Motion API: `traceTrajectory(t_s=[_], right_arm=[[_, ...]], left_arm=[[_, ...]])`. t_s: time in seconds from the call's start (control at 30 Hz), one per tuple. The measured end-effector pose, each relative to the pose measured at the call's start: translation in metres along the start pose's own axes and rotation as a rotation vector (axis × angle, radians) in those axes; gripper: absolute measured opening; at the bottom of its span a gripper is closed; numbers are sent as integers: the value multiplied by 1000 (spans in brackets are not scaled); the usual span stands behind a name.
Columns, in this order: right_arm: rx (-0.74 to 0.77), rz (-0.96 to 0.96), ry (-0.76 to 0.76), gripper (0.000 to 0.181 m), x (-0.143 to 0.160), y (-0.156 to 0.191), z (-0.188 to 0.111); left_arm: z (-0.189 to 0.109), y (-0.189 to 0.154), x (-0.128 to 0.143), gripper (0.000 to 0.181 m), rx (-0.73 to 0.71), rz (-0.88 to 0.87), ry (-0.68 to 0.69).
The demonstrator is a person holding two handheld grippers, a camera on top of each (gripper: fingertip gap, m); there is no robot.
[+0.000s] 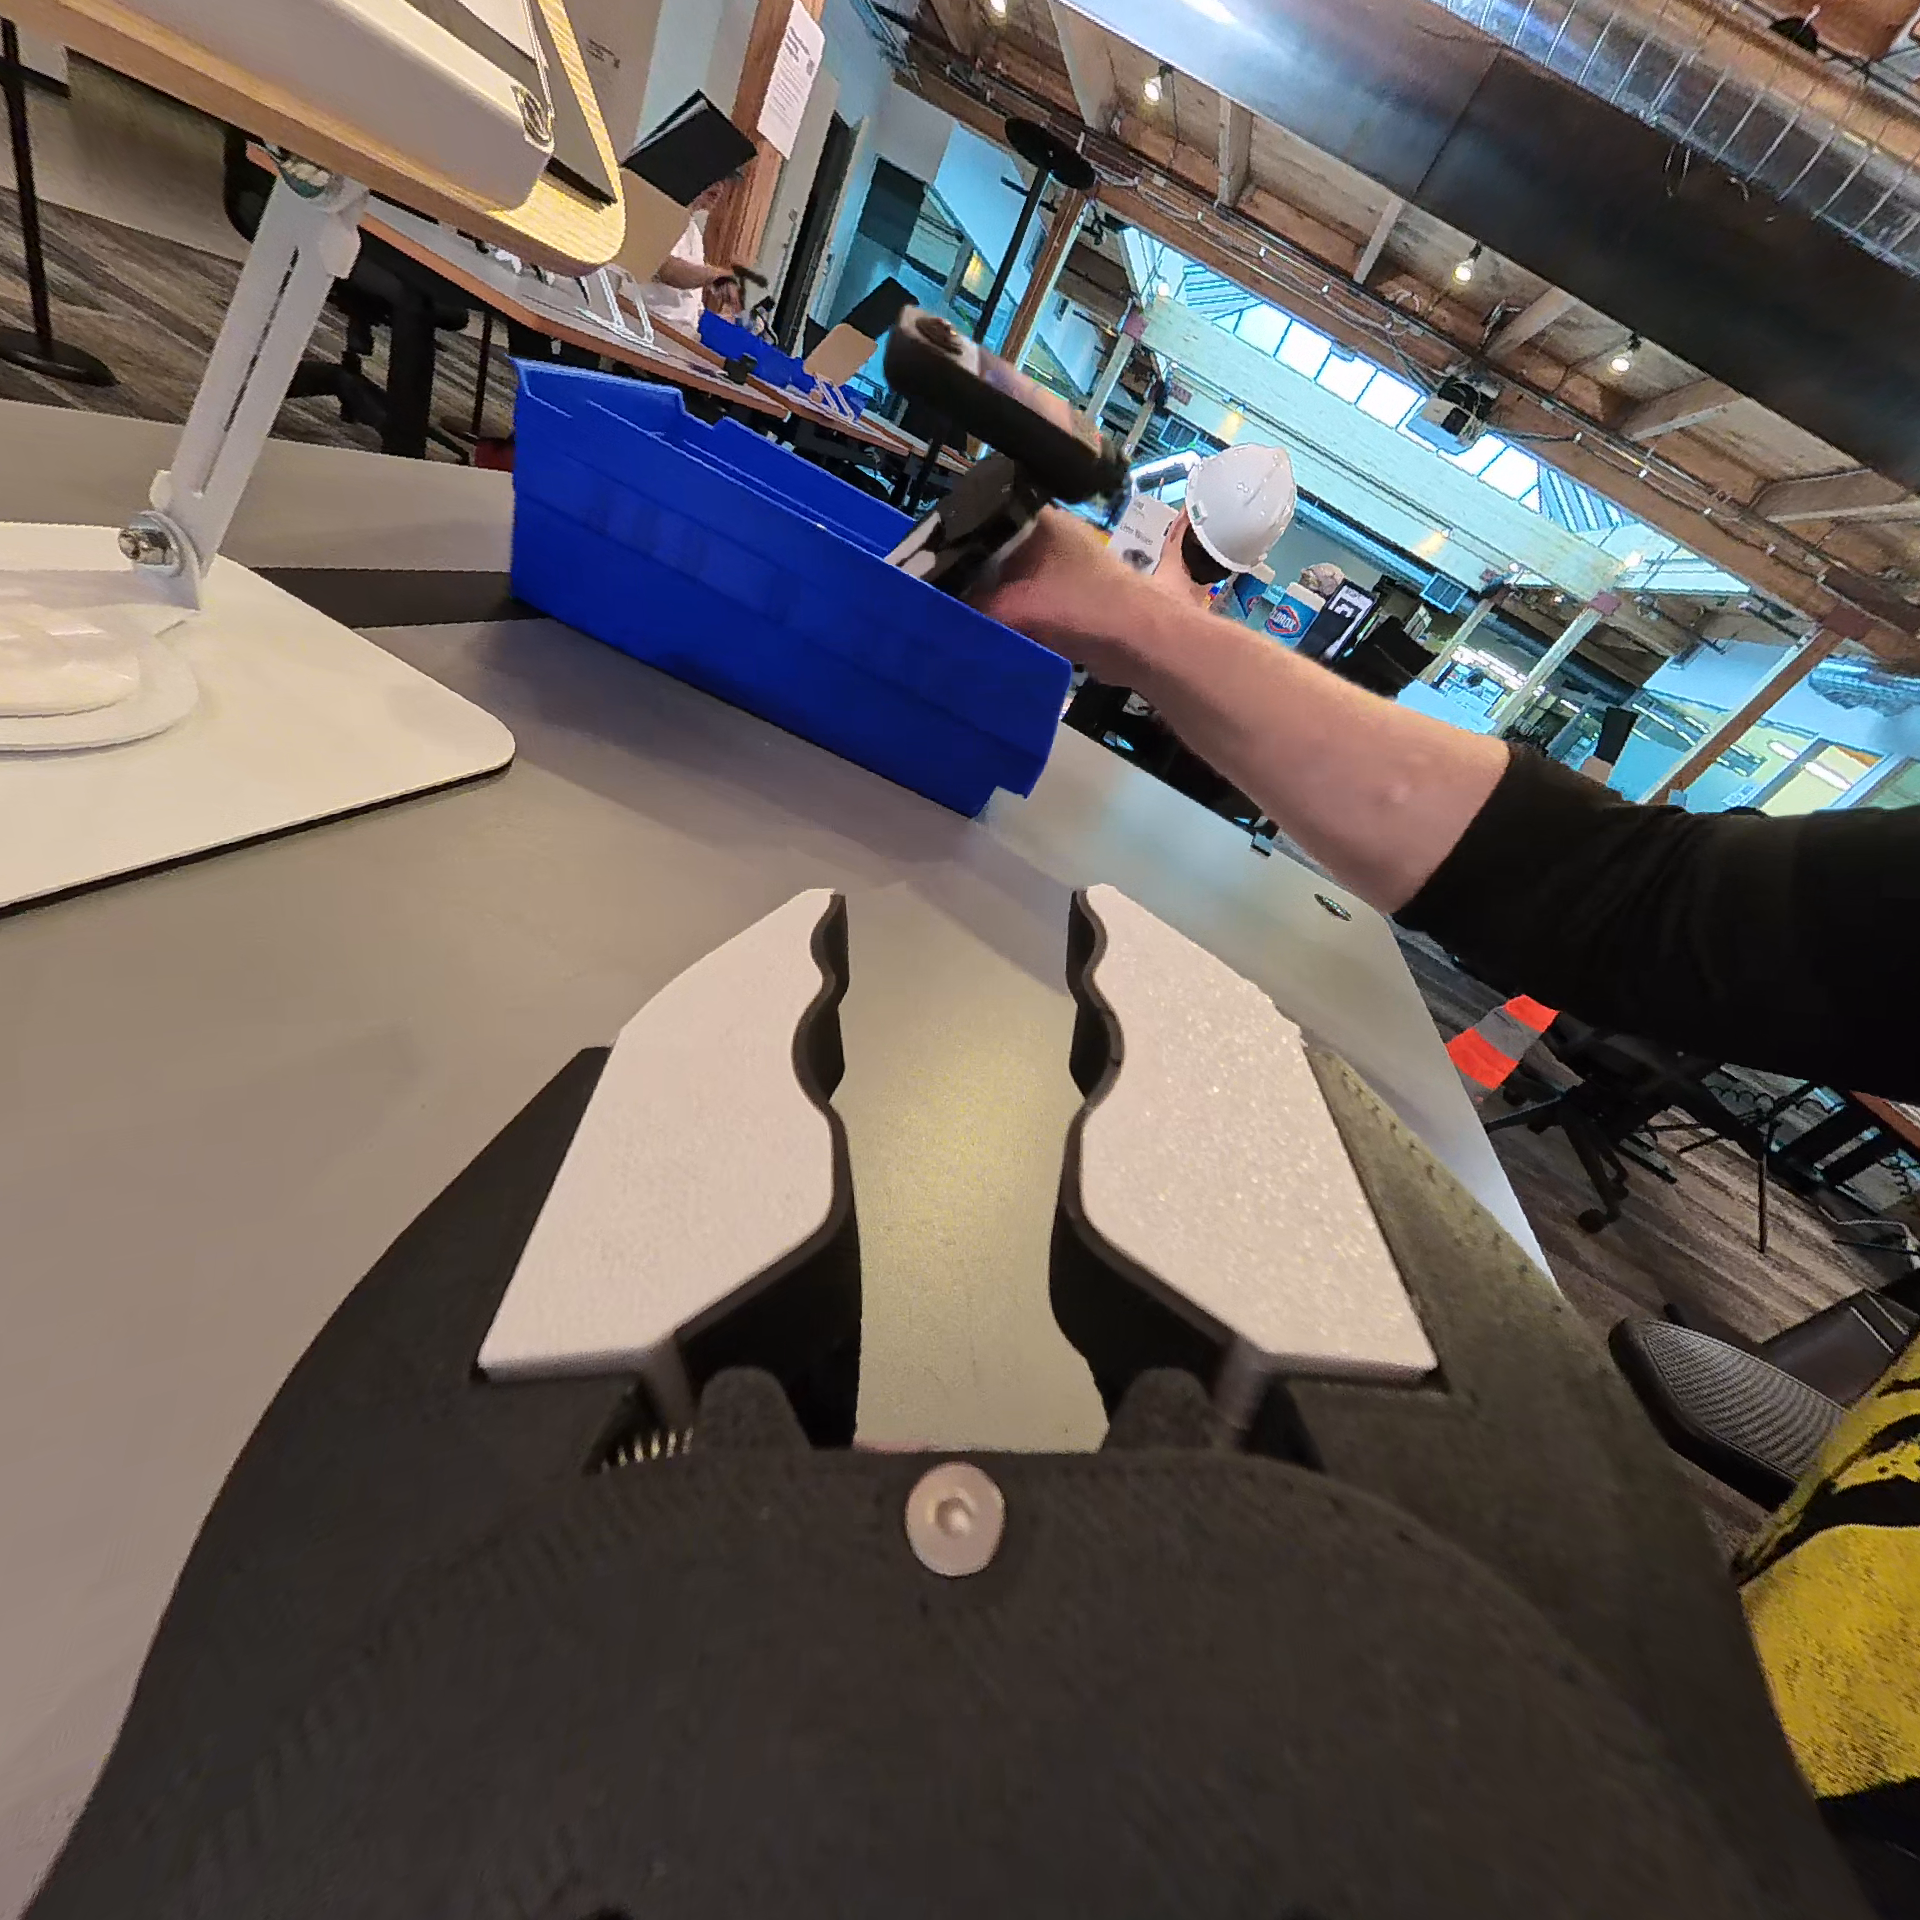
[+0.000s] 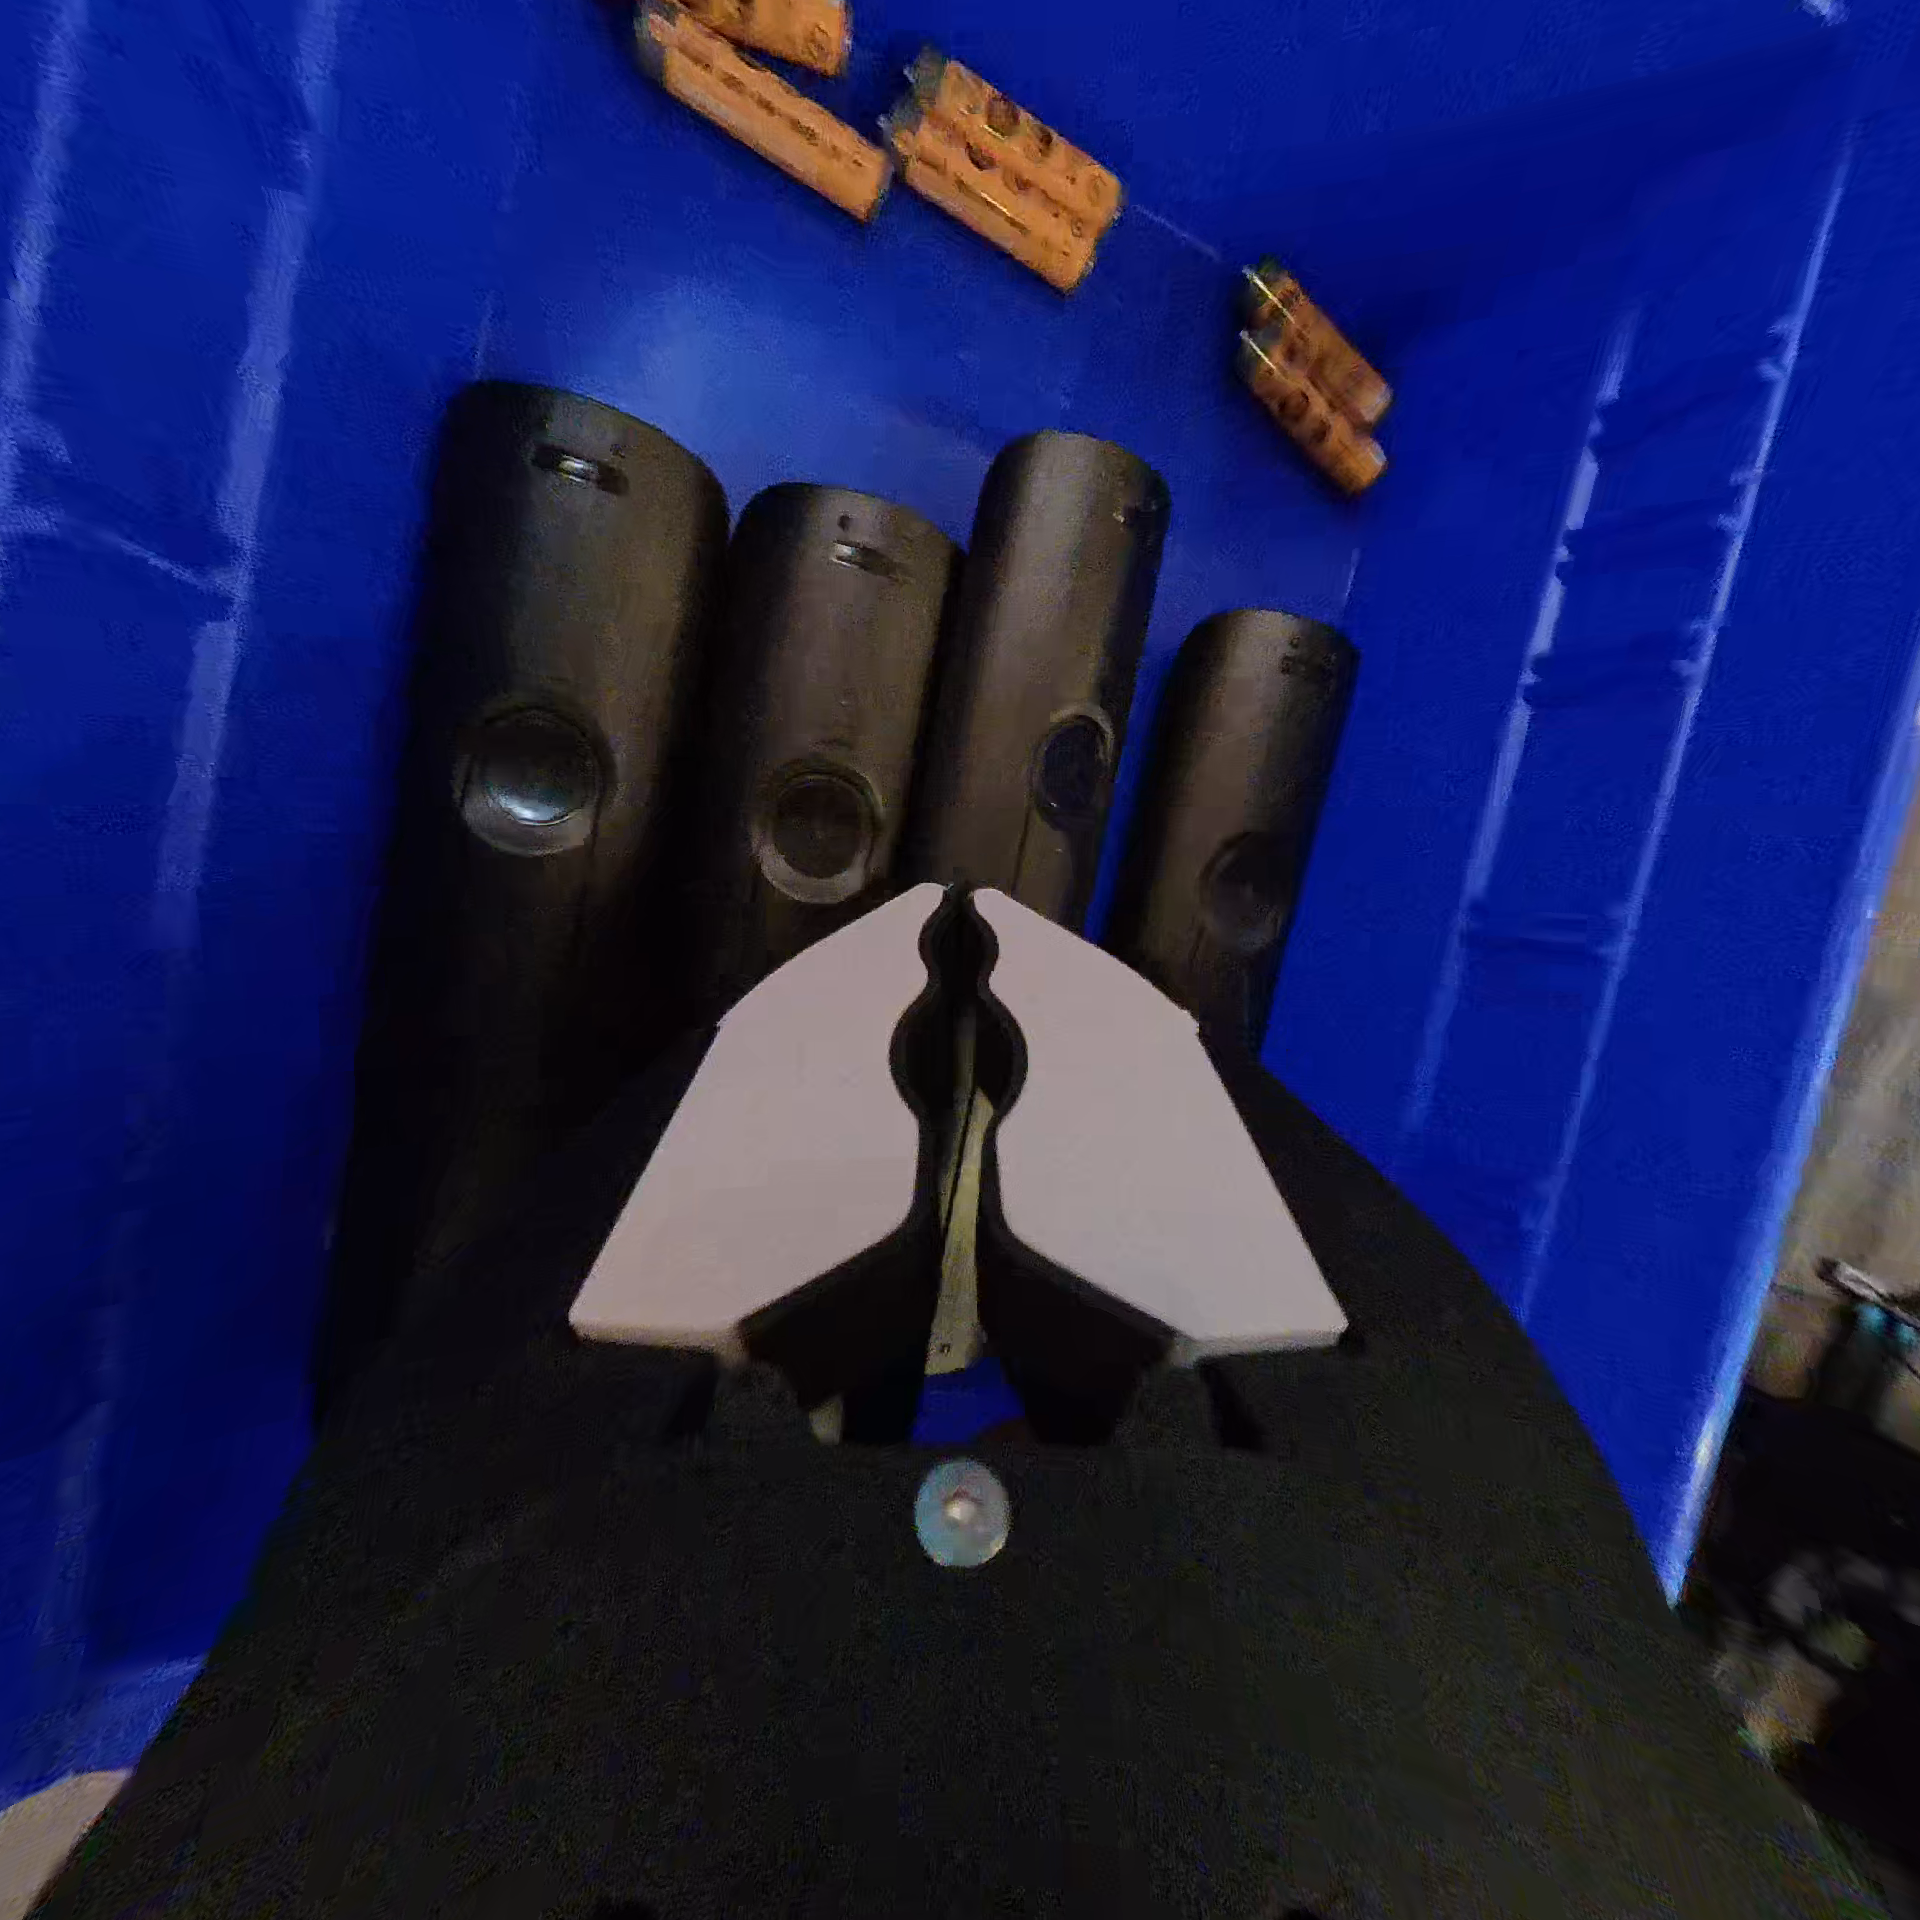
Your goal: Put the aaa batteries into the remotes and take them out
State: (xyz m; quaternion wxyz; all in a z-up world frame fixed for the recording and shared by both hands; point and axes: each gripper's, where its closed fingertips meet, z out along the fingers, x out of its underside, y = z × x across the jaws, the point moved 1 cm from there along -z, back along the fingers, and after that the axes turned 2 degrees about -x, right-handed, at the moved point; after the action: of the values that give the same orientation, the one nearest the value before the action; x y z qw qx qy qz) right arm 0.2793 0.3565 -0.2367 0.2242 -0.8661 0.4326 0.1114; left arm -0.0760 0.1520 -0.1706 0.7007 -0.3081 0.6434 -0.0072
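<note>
Several black remotes (image 2: pixel 551 644) lie side by side, back side up, on the floor of a blue bin (image 2: pixel 208 416). Copper-coloured AAA batteries (image 2: pixel 997 166) lie in pairs past them, more at the far right (image 2: pixel 1314 374). My right gripper (image 2: pixel 958 894) is shut just above the near ends of the middle remotes; a thin pale sliver shows in the gap between its fingers, and I cannot tell what it is. In the left wrist view a hand holds the right gripper (image 1: pixel 997 488) down into the bin (image 1: pixel 748 592). My left gripper (image 1: pixel 956 914) is open and empty over the grey table (image 1: pixel 416 987).
A white stand with a flat base (image 1: pixel 260 748) sits on the table at the left. The table's right edge (image 1: pixel 1455 1091) runs close beside my left gripper, with chairs beyond. The person's forearm (image 1: pixel 1299 748) crosses above the table's far corner. Left tips to right tips: about 40 cm.
</note>
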Motion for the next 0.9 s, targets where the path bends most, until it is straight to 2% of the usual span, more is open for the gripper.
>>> traceTrajectory(t_s=[0.07, 0.23, 0.3, 0.4, 0.53, 0.67, 0.77, 0.9], right_arm=[[21, -20, 64, 0, 2, -4, -2], [130, -28, -81, 0, -8, -27, -30], [156, -17, -153, 27, -4, -37, -42], [252, -45, -213, 36, 6, -49, -62], [353, -11, -236, 46, 30, -77, -82], [415, 65, -244, 54, 56, -110, -89], [333, 189, -266, 62, 71, -122, -82], [183, 299, -263, 74, 87, -125, -59]], left_arm=[[-1, 0, 0, 41, -2, 2, 0], [-8, -1, -10, 48, -43, 59, -11], [-15, -1, -21, 53, -84, 99, -34], [-41, 5, -48, 64, -228, 188, -83], [-106, 21, -96, 77, -538, 355, -129], [-204, 53, -130, 90, -972, 491, -89], [-277, 79, -135, 97, -1211, 456, -56], [-348, 116, -118, 108, -1419, 336, 42]])
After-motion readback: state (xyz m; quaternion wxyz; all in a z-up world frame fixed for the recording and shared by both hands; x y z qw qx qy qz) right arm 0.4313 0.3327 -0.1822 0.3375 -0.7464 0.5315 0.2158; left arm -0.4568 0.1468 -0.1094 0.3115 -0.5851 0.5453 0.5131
